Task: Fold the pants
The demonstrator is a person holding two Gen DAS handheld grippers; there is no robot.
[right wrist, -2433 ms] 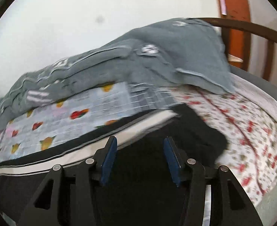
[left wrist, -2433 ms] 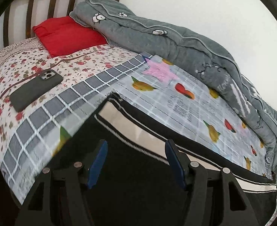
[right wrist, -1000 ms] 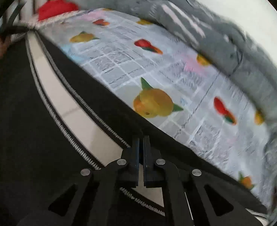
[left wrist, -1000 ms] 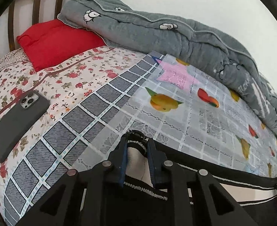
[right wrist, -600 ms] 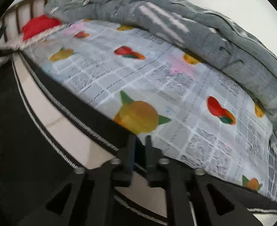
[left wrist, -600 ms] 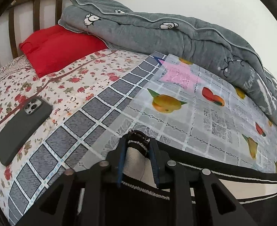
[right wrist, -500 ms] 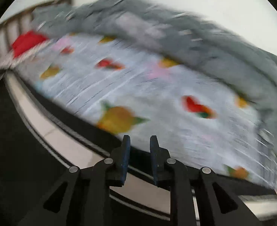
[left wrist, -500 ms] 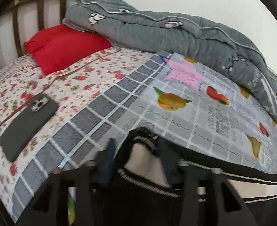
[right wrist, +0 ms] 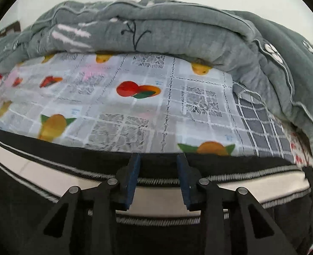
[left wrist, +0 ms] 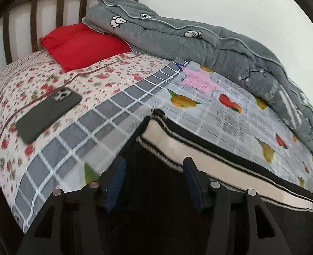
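Both of your grippers have let go since a second ago, when each was pinched on the striped edge of the pants: your left gripper now hangs with its blue pads spread wide and nothing between them, and your right gripper is likewise parted and empty above the cream side stripe. The black track pants lie along the near side of the bed, on the fruit-print sheet, with their end corner just ahead of your left fingers. From here the risk is in the regrasp: if you pinch deep, you may catch the sheet under the cloth and drag it up with the fold. Grab only one layer at the corner and the leg beneath can slide, leaving the stripe edges misaligned. Swing wide to your left and you could sweep the phone lying on the floral bedspread.
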